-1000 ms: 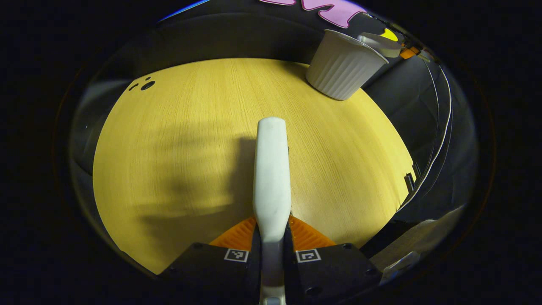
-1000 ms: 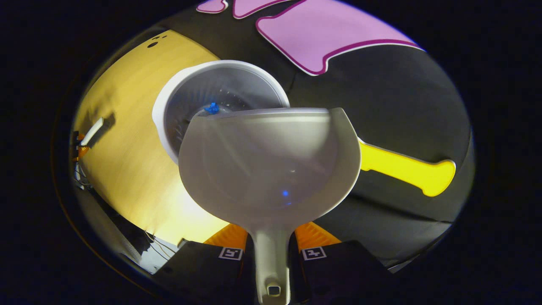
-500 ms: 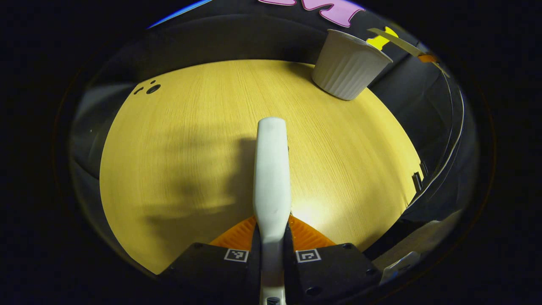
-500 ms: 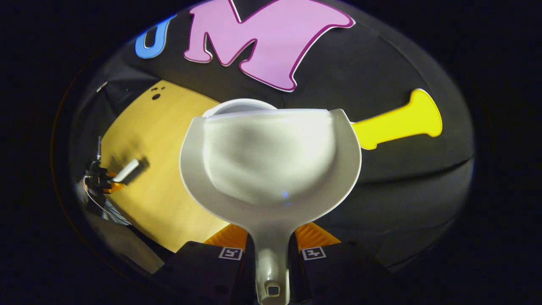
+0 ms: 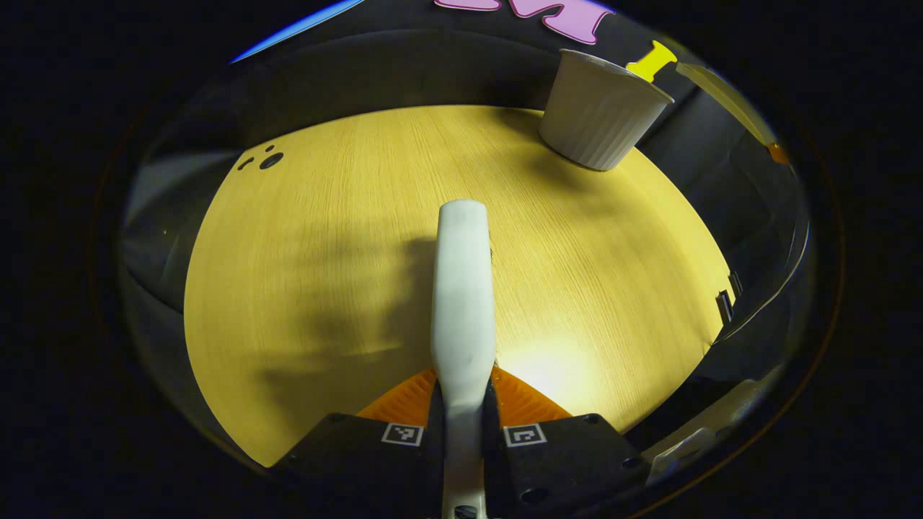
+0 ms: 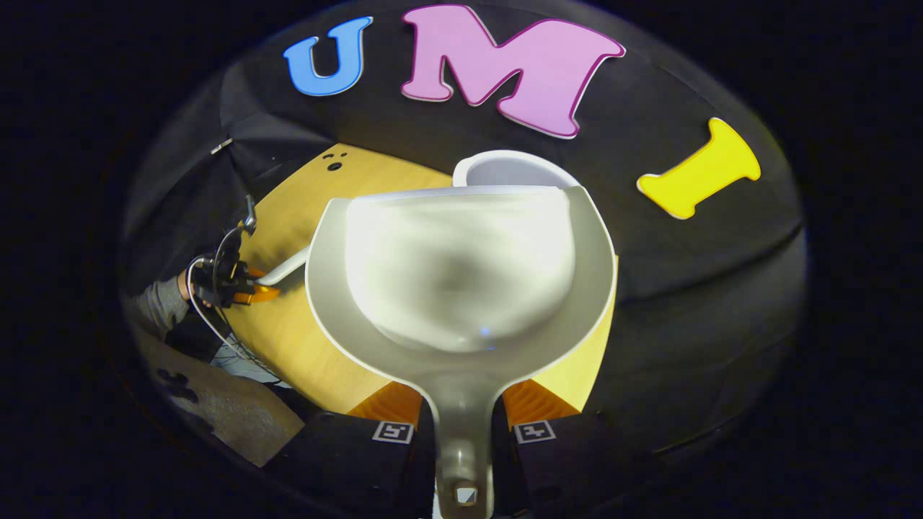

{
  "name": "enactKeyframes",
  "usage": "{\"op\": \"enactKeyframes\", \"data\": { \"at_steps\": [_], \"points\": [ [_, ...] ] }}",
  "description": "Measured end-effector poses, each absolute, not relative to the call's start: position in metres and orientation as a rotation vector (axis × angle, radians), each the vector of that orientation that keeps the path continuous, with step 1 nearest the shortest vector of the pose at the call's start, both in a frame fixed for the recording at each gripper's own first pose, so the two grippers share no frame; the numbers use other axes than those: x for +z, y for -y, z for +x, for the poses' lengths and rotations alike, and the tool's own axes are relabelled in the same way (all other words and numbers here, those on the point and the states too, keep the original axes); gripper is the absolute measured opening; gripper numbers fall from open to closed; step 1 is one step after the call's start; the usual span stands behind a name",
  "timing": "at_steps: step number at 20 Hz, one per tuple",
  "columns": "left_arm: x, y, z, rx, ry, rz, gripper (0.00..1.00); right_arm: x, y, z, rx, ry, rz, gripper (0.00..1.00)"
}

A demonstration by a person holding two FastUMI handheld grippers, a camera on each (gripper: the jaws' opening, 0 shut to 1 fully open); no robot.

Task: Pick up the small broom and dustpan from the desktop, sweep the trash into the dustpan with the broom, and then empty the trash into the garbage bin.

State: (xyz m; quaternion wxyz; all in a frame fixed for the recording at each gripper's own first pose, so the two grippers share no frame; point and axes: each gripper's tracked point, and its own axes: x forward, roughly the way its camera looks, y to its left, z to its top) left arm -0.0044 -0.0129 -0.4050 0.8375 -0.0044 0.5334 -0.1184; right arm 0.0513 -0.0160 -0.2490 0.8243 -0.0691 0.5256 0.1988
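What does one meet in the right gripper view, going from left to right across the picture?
A sleeve → the left gripper holding the broom → the dustpan, with the garbage bin behind its upper edge.

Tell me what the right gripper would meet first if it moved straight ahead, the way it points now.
Probably the garbage bin: its rim shows just beyond the front edge of the dustpan held by the right gripper. Depth is unclear.
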Motion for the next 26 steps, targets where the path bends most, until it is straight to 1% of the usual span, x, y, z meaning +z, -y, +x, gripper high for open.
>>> {"op": "enactKeyframes", "data": {
  "at_steps": [1, 3, 8, 10, 11, 12, 14, 17, 18, 19, 21, 22, 23, 25, 26],
  "points": [
    [-0.404, 0.012, -0.004, -0.241, -1.125, 0.002, 0.26, -0.259, 0.007, 0.036, 0.437, -1.134, -0.140, 0.38],
    [-0.404, 0.011, -0.003, -0.224, -1.121, 0.021, 0.26, -0.285, -0.009, 0.011, 0.449, -1.163, -0.141, 0.35],
    [-0.407, 0.008, -0.003, -0.188, -1.117, 0.048, 0.26, -0.362, -0.042, -0.030, 0.445, -1.233, -0.158, 0.35],
    [-0.408, 0.006, -0.003, -0.188, -1.121, 0.083, 0.26, -0.396, -0.055, -0.040, 0.438, -1.261, -0.151, 0.35],
    [-0.411, 0.005, -0.004, -0.192, -1.123, 0.099, 0.26, -0.411, -0.061, -0.046, 0.431, -1.278, -0.138, 0.38],
    [-0.413, 0.005, -0.005, -0.192, -1.128, 0.113, 0.27, -0.423, -0.068, -0.048, 0.421, -1.288, -0.117, 0.36],
    [-0.418, 0.006, -0.007, -0.189, -1.136, 0.133, 0.26, -0.443, -0.082, -0.048, 0.402, -1.301, -0.074, 0.36],
    [-0.428, 0.007, -0.004, -0.183, -1.145, 0.154, 0.27, -0.467, -0.087, -0.049, 0.366, -1.308, -0.081, 0.35],
    [-0.430, 0.007, -0.002, -0.183, -1.141, 0.160, 0.24, -0.473, -0.088, -0.050, 0.367, -1.312, -0.092, 0.36],
    [-0.430, 0.006, 0.001, -0.185, -1.136, 0.166, 0.26, -0.477, -0.090, -0.053, 0.371, -1.315, -0.096, 0.36],
    [-0.431, 0.005, 0.006, -0.192, -1.132, 0.182, 0.25, -0.482, -0.095, -0.057, 0.390, -1.315, -0.089, 0.35],
    [-0.432, 0.006, 0.008, -0.197, -1.131, 0.192, 0.27, -0.484, -0.098, -0.057, 0.396, -1.313, -0.082, 0.33],
    [-0.432, 0.009, 0.008, -0.202, -1.132, 0.203, 0.25, -0.488, -0.102, -0.057, 0.401, -1.315, -0.075, 0.38],
    [-0.436, 0.007, 0.007, -0.211, -1.140, 0.225, 0.27, -0.492, -0.106, -0.058, 0.410, -1.329, -0.058, 0.39],
    [-0.437, 0.006, 0.006, -0.214, -1.143, 0.232, 0.26, -0.493, -0.108, -0.056, 0.417, -1.329, -0.047, 0.40]
  ]
}}
